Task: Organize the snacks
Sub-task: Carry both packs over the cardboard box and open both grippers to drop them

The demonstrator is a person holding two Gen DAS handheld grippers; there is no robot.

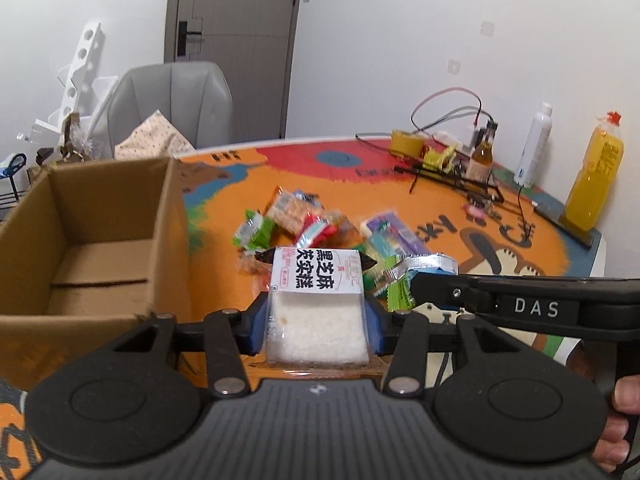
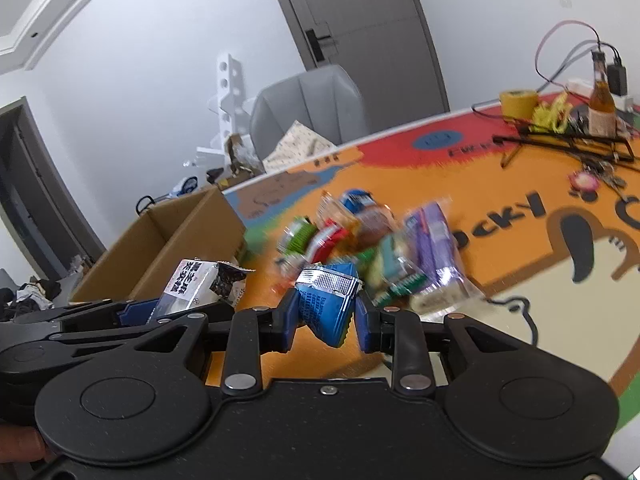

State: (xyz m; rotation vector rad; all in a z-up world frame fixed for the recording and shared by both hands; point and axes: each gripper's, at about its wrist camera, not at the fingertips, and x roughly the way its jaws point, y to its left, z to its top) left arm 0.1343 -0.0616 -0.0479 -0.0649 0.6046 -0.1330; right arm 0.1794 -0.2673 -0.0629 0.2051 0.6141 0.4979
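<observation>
My left gripper [image 1: 318, 322] is clamped on a clear pack of white rice cake [image 1: 318, 320], its two blue pads pressing the pack's sides, and it hangs over the orange table mat [image 1: 460, 208] just beside the open cardboard box [image 1: 100, 216]. My right gripper [image 2: 326, 320] is closed on a crumpled blue packet [image 2: 326, 304] with a silver seam; I think the hold is real but slanted, since the packet sits askew between the pads. The rest of the snacks [image 1: 312, 224] lie in a loose heap on the mat, a little beyond both grippers. As I judge it, the step in hand is carrying both pieces to the box. To do it well I should take the left one first, since the box lies on that side, lift it clear of the near wall, bring it over the bare box floor and only then let go, low down so the pack lands flat. The right one should wait behind so the two tools do not knock, and I should keep squeezing it evenly, because that soft packet could slip out.
</observation>
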